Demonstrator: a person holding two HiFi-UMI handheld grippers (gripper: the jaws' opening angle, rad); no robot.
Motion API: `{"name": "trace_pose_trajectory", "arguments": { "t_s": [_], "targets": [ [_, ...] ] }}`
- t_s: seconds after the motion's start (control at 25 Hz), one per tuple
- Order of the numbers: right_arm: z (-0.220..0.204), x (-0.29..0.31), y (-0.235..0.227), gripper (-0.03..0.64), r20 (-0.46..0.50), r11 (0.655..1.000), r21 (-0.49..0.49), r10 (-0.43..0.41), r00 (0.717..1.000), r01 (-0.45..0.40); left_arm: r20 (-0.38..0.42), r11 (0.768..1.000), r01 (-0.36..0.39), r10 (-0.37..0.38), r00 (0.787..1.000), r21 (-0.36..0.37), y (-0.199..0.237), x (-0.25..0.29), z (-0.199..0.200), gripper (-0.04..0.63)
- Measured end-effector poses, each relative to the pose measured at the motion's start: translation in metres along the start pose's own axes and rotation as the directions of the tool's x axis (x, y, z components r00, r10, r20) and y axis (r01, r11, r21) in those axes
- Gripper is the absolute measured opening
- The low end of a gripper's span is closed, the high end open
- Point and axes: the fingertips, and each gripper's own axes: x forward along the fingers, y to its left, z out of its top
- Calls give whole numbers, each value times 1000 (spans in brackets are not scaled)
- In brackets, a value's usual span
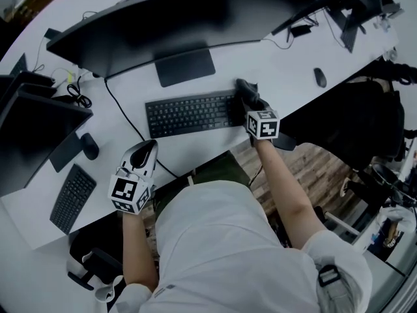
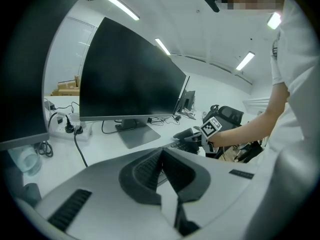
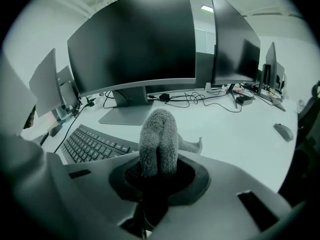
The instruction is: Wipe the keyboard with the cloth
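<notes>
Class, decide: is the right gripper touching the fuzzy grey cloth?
Touching. The right gripper view shows the right gripper with its jaws clamped on the folded fuzzy grey cloth.

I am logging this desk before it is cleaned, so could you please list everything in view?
Desk: one, white, under everything.
Large monitor: one, black, mid-desk.
Side monitor: one, black, left end.
Near keyboard: one, black, in front of the large monitor.
Second keyboard: one, black, left end.
Left mouse: one, dark, beside the side monitor.
Right mouse: one, dark, right end.
Cloth: one, grey, at the near keyboard's right end.
Left gripper: grey, shut, empty, at the desk's near edge.
Right gripper: grey, shut on the cloth.
</notes>
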Motion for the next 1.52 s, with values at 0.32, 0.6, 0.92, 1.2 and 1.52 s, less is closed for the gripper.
{"name": "trace_pose_trajectory", "arguments": {
  "t_s": [0.32, 0.6, 0.92, 1.2, 1.52],
  "targets": [
    [4, 12, 40, 64, 14, 996, 20, 83, 996, -83, 2, 999, -51, 51, 999, -14, 5, -17, -3, 1],
    [12, 14, 67, 64, 21, 990, 4, 143, 989, -143, 21, 994, -97, 98, 995, -48, 4, -28, -10, 2],
    [19, 29, 128, 64, 9, 970, -58, 238, 971, -237, 36, 981, -169, 173, 984, -93, 11, -51, -19, 2],
    [24, 38, 176, 64, 0, 947, -91, 309, 951, -308, 40, 965, -225, 232, 972, -132, 10, -70, -33, 1],
    [29, 49, 222, 64, -18, 915, -101, 391, 920, -391, 40, 942, -287, 298, 954, -174, 13, -89, -46, 2]
  ]
}}
